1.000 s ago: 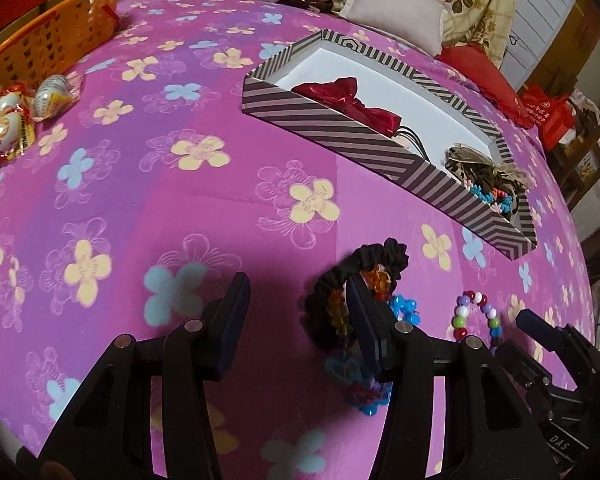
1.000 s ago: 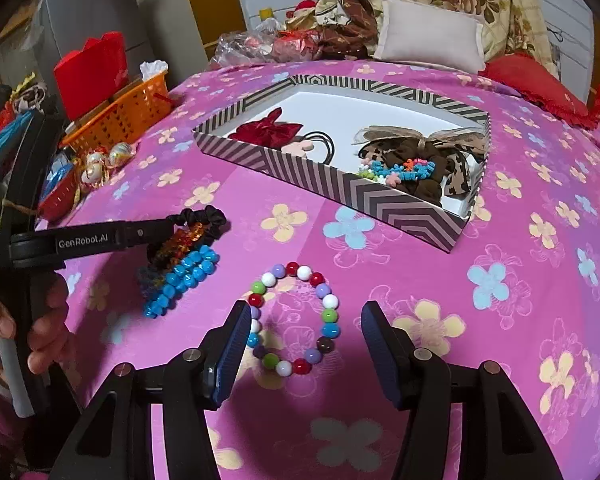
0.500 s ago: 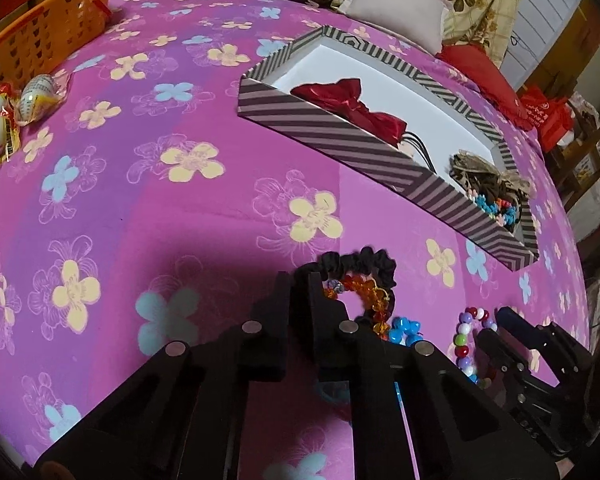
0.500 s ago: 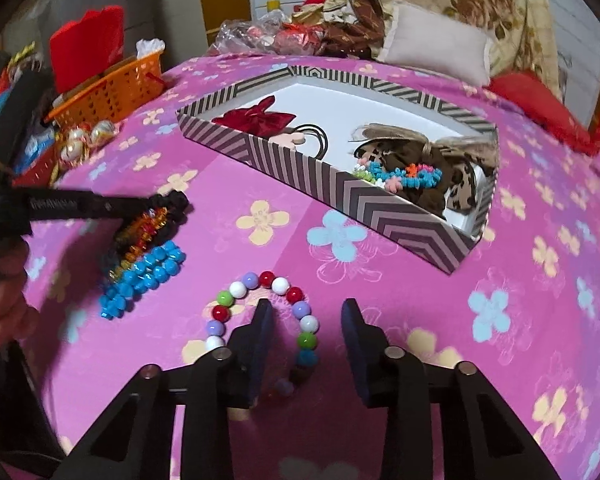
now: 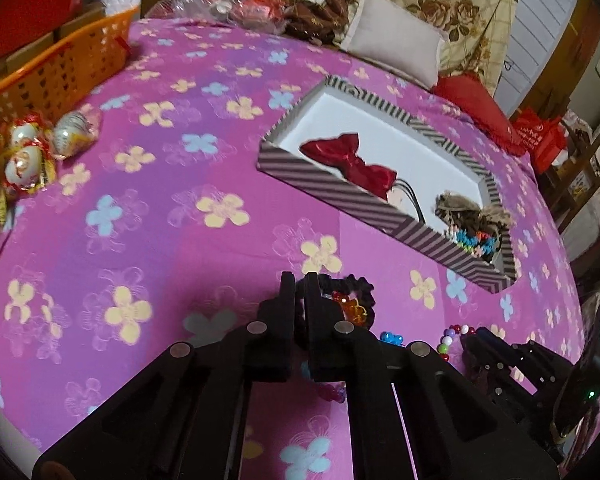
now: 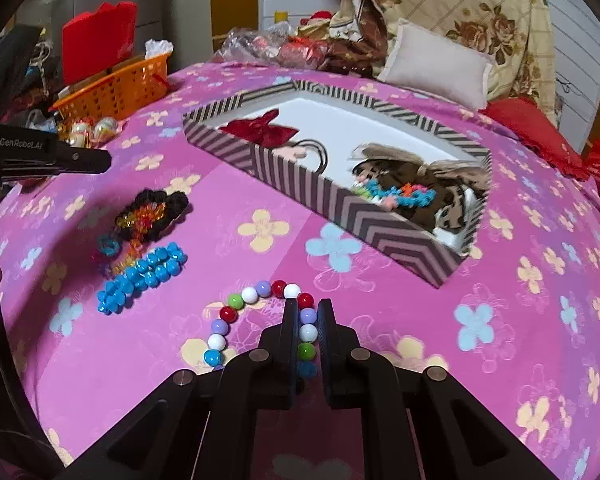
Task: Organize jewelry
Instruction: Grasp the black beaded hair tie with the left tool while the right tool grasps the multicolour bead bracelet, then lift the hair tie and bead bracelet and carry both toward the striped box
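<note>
We find the right tongs (image 6: 304, 314) closed on the bead bracelet (image 6: 256, 320), with a run of white, lilac and green beads pinched between the two fingers. The rest of the bracelet lies in an arc on the flowered purple bedspread (image 6: 420, 320), to the left of the fingers.

The left tongs (image 5: 299, 285) are drawn nearly together, with only a narrow gap between the fingers. Their tips sit at the black scrunchie (image 5: 352, 292). In the left wrist view the fingers cover the contact point, so we cannot tell whether fabric is actually pinched. In the right wrist view, the left tongs (image 6: 100, 160) appear above and to the left of the scrunchie (image 6: 162, 204), apart from it.

An orange bead bracelet (image 6: 140, 220) lies on the scrunchie. Just below it lies a blue bead bracelet (image 6: 142, 276).

The striped box (image 6: 324, 200) stands open on the bed, beyond the loose pieces. It holds a red bow (image 6: 260, 130) at its left end. At its right end sits a brown bow (image 6: 412, 172) with a turquoise bracelet (image 6: 396, 194) on it.

An orange basket (image 6: 116, 88) and foil-wrapped eggs (image 5: 32, 144) occupy the far left of the bed. A pale pillow (image 6: 436, 68) lies behind the box.
</note>
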{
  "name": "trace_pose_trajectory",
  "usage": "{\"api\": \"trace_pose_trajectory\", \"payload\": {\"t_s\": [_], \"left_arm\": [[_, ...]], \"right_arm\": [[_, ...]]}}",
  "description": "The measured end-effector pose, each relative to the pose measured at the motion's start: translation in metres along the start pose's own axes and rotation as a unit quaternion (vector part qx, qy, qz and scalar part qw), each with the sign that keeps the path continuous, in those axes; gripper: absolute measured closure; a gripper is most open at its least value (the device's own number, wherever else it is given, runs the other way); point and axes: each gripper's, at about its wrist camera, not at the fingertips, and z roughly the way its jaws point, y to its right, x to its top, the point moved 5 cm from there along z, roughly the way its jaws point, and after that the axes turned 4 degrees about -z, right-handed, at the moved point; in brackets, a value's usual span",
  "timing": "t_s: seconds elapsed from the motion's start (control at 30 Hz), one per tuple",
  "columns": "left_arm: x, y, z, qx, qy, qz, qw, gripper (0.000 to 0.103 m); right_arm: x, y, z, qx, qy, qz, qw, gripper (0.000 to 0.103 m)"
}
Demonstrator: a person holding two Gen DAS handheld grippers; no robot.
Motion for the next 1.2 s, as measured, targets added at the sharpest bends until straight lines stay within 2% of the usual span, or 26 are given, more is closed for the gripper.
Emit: {"api": "trace_pose_trajectory", "payload": {"t_s": [0.2,0.33,0.43,0.5,0.73,0.87,0.97,1.2], "left_arm": [[0.0,-0.006,-0.011,0.005,0.007,0.002,1.0,0.1],[-0.004,-0.005,0.0,0.004,-0.013,0.002,0.9999,0.098],[-0.008,-0.003,0.01,0.021,-0.015,0.011,0.9996,0.091],[-0.01,-0.002,0.022,0.017,-0.026,0.012,0.9994,0.077],[-0.016,-0.003,0.049,0.037,-0.055,0.034,0.9972,0.076],[-0.012,-0.001,0.053,0.038,-0.05,0.038,0.9973,0.076],[-0.013,0.008,0.056,0.048,-0.048,0.065,0.9956,0.076],[-0.016,0.014,0.057,0.043,-0.054,0.112,0.9914,0.074]], "right_arm": [[0.008,-0.001,-0.014,0.007,0.014,0.005,1.0,0.094],[0.006,-0.003,-0.012,0.01,0.008,0.005,1.0,0.094],[0.002,-0.001,-0.008,0.016,0.001,0.013,1.0,0.094],[0.0,0.001,-0.006,0.019,-0.002,0.017,1.0,0.094],[-0.003,0.007,0.0,0.026,-0.008,0.03,0.999,0.094],[-0.005,0.01,0.004,0.031,-0.013,0.037,0.999,0.094],[-0.006,0.01,0.006,0.034,-0.016,0.038,0.999,0.094],[-0.008,0.014,0.012,0.042,-0.017,0.049,0.998,0.094]]}}
